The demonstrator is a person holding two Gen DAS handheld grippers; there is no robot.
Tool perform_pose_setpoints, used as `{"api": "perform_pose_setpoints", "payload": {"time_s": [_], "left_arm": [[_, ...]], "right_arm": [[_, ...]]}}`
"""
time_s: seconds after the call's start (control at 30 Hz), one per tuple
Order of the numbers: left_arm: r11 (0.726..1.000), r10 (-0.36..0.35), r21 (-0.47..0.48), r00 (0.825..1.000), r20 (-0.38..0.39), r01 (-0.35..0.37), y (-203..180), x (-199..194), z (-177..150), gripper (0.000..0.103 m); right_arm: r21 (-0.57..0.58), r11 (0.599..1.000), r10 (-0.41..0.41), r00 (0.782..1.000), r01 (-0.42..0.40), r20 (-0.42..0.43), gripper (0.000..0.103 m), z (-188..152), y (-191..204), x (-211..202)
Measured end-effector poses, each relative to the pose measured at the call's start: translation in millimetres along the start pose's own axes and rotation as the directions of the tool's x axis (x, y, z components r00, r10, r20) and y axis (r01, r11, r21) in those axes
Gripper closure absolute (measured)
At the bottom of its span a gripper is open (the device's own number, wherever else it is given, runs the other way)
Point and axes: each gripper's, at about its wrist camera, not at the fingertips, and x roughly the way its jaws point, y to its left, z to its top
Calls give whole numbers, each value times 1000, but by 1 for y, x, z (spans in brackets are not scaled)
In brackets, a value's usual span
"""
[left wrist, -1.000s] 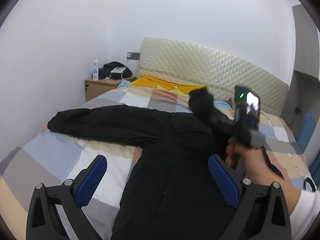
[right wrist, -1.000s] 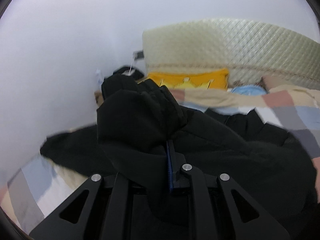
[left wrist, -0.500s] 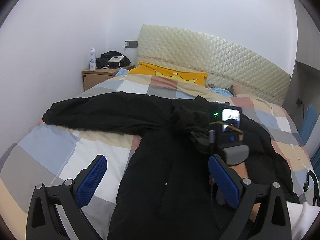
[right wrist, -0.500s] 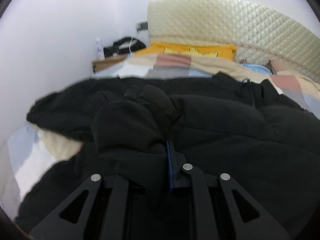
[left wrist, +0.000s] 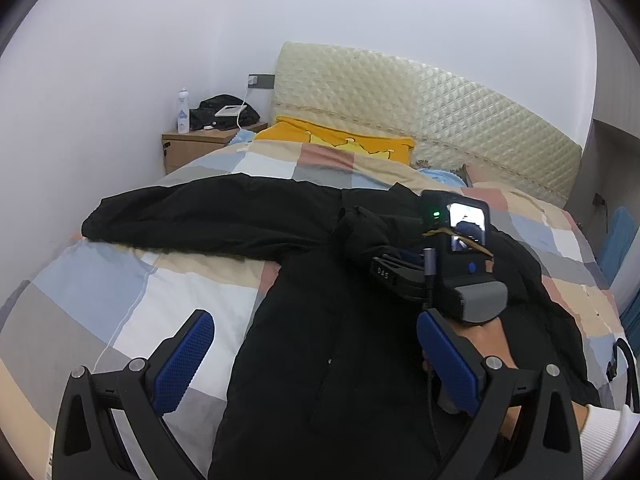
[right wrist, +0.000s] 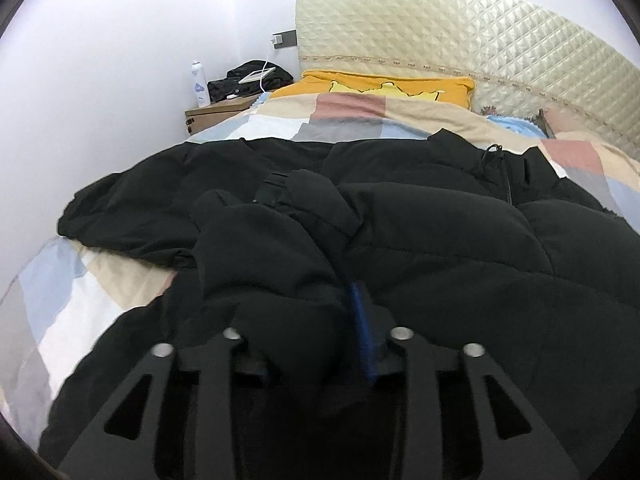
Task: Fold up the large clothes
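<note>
A large black padded jacket [left wrist: 328, 344] lies spread on the bed, one sleeve [left wrist: 192, 216] stretched out to the left. My left gripper [left wrist: 316, 360] is open and empty, held above the jacket's body. My right gripper [left wrist: 384, 268] is shut on the jacket's other sleeve, folded across the chest. In the right wrist view the sleeve cuff [right wrist: 272, 248] bunches over the closed fingers [right wrist: 362, 332], low on the jacket [right wrist: 460, 248].
The bed has a checked quilt [left wrist: 120, 280], a yellow pillow [left wrist: 340, 144] and a quilted cream headboard [left wrist: 440, 112]. A wooden nightstand [left wrist: 192, 146] with a bottle [left wrist: 183, 112] and a black bag stands at the back left against the white wall.
My right gripper has carried the sleeve down and leftward from raised in the air onto the jacket's chest. My left gripper has stayed open above the jacket.
</note>
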Motion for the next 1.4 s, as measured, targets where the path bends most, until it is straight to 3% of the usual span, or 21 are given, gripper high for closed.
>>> {"api": "perform_pose_setpoints", "payload": {"time_s": [0.1,0.4,0.67,0.9,1.03,1.4], "left_arm": [[1000,-2,-9,1000,-8,2,3,1,-1,1],[1000,-15,-23,1000,15,15,3,-6,-3,1],[999,27,23,999,41,-28,-15,-17,-8,1],[999,14,39,999,51,-16,-32,-28,-14,1],[1000,-18,26,999,49,17,-37,-33,-16,1],[999,3,51,1000,31,-4,-48,-32,-21,1]], "right_arm": [[23,999,42,999,-42,2,49,0,0,-11],[14,998,53,997,-54,56,46,12,-14,-69],[6,999,32,995,-33,98,44,16,-41,-138],[-26,997,-69,990,73,125,44,3,-70,-203],[-14,996,-79,985,82,152,41,-10,-87,-231],[38,995,-95,980,90,174,40,-54,-120,-284]]}}
